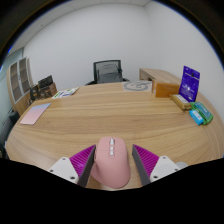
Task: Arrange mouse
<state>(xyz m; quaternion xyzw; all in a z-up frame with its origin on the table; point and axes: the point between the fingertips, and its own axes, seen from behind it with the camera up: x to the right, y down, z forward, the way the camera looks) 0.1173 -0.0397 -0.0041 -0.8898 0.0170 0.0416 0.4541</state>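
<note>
A pink notebook (34,114) is seen lying at the left of the wooden table (110,118). A pink mouse (111,162) is found between the fingers of the gripper (113,163), whose magenta pads (82,161) appear to touch its sides; a firm clamp cannot be confirmed. At the right, boxes (190,100) are stacked.

mouse (111,165): near end cut off | purple box (190,80): print too small to read
</note>
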